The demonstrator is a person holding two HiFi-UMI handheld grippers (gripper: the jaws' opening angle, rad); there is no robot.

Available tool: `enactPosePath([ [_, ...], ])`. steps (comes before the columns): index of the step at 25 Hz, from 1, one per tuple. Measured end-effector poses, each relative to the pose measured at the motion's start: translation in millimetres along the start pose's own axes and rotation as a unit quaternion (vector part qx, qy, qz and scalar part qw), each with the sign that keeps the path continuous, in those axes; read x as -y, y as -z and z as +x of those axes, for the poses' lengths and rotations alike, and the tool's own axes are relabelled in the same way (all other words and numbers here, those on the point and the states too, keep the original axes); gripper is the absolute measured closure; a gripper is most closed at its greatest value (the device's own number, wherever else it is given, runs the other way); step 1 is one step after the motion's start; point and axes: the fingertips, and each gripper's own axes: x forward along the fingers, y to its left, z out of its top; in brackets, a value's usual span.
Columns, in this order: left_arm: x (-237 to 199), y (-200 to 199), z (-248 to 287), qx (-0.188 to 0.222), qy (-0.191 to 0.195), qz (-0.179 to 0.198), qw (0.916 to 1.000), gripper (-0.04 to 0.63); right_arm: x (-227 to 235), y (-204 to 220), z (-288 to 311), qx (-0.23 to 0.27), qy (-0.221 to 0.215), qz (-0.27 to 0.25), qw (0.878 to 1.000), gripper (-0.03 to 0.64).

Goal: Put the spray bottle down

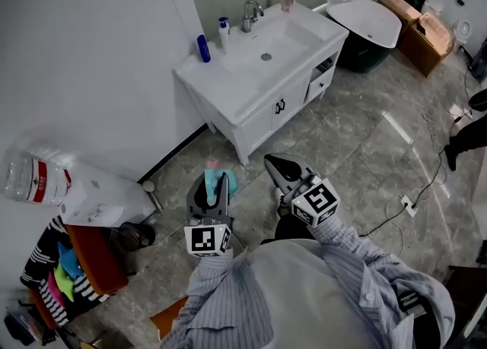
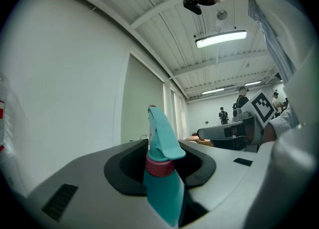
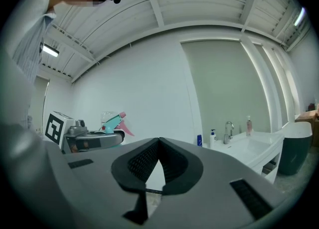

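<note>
Left gripper view shows the teal plastic spray bottle with a pink collar (image 2: 162, 183) upright, gripped between the part-spread jaws of the left claw (image 2: 160, 159). It is held above the grey marble floor (image 1: 358, 157), apart from the white sink counter (image 1: 228, 93). The right claw (image 3: 158, 143) is closed and empty.

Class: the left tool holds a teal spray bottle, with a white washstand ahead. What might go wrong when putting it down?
1. The left tool grips the spray bottle only near its pink collar, so it may pivot or slip when it meets a surface.
2. The washstand already carries a blue bottle and a pump bottle near its back corner; setting down there may knock them over.
</note>
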Motion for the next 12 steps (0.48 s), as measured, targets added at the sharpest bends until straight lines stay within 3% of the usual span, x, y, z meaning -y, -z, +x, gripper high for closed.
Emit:
enactPosePath([
  [12, -41.7, -3.2, 190.2, -0.014, -0.048, 0.007, 0.9987, 0.462, 156.6, -21.9, 127.4, -0.003, -0.072, 0.003, 0.997, 0.601],
])
